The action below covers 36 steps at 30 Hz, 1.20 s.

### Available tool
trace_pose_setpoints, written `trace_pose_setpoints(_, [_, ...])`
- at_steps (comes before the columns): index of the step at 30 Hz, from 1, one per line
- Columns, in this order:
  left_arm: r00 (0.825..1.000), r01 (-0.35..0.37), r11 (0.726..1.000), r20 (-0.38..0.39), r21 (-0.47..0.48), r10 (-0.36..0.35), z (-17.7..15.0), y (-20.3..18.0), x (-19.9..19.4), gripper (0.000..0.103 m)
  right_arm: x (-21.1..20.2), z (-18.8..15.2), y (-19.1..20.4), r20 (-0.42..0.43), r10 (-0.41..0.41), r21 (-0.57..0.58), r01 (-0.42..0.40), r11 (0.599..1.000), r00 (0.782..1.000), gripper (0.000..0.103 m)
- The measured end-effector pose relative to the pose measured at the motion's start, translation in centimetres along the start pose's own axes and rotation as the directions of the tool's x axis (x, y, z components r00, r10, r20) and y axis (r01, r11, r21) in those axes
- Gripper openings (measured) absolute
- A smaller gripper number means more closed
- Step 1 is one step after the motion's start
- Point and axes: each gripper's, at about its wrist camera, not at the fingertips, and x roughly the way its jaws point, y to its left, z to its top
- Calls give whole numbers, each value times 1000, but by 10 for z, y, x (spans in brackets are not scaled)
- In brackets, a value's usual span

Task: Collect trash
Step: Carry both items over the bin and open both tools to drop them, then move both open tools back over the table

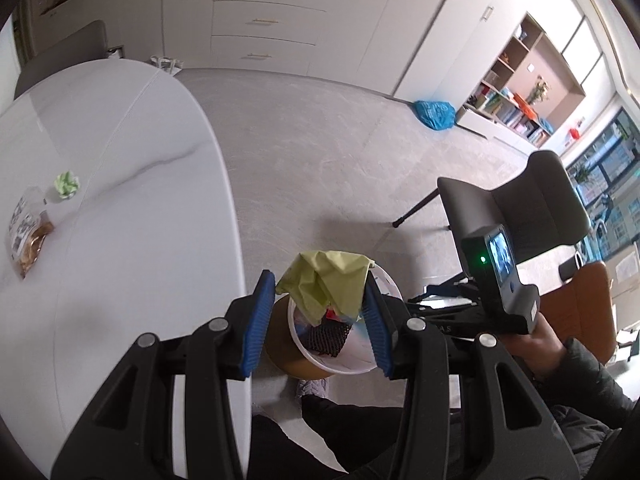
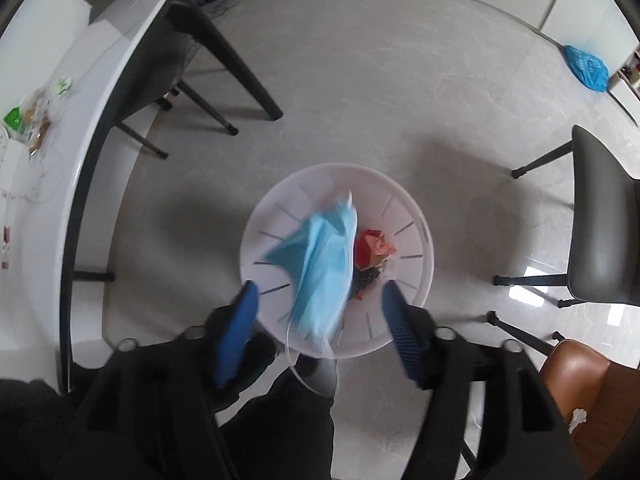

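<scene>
We hold two hand-held grippers above a white slotted waste bin (image 2: 404, 204) that stands on a grey floor beside a white table (image 1: 132, 208).

The left gripper (image 1: 320, 296) has its blue pads pressed on a crumpled yellow-green paper (image 1: 324, 280), which hangs over the bin's rim.

The right gripper (image 2: 320, 308) has its jaws spread wide. A light blue face mask (image 2: 320, 264) sits between them, blurred, touching neither pad, right over the bin's mouth. Inside the bin we see red wrapping (image 2: 370, 244) and something dark.

On the table lie a small crumpled green paper (image 1: 67, 185) and, just beside it, a clear snack packet (image 1: 28, 236) with black print too small to read. Faint lettering on the right gripper's body in the left view cannot be made out.

A blue plastic bag (image 1: 434, 114) lies on the floor by the cupboards.
</scene>
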Motion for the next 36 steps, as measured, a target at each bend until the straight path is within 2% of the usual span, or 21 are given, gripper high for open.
trace_pose_setpoints(3, [1000,8,1000,-17,26,-8,2,-14,8,43,-16,-1,-12,39,-27,19,26,999,999,89])
trace_pose_setpoints(6, [999,27,998,-37,55,-25,4,-28,17,43,-37,-3,-26,76,-58,32,55,998,995,98])
trace_pose_setpoints(12, [992,97,988,-87,121,-87,7,-59,40,44,-71,-8,-58,123,-88,56,82,995,989,100])
trace_pose_setpoints(13, [991,109,985,-98,132,-96,7,-65,44,48,-75,-8,-62,130,-90,60,83,995,988,100])
trace_pose_setpoints(15, [988,120,981,-121,155,-101,8,-78,51,67,-81,-9,-69,139,-92,72,83,994,986,100])
trace_pose_setpoints(16, [988,111,980,-123,165,-91,7,-83,52,84,-84,-10,-75,144,-90,84,79,993,985,100])
trace_pose_setpoints(17, [989,102,978,-124,181,-80,8,-88,53,91,-85,-10,-78,147,-88,93,74,993,985,100])
trace_pose_setpoints(22, [990,89,974,-130,209,-63,12,-98,54,95,-85,-10,-86,149,-63,131,43,990,987,100])
trace_pose_setpoints(36, [992,49,990,-117,131,-34,15,-74,49,95,-87,0,-69,152,-56,104,41,994,987,100])
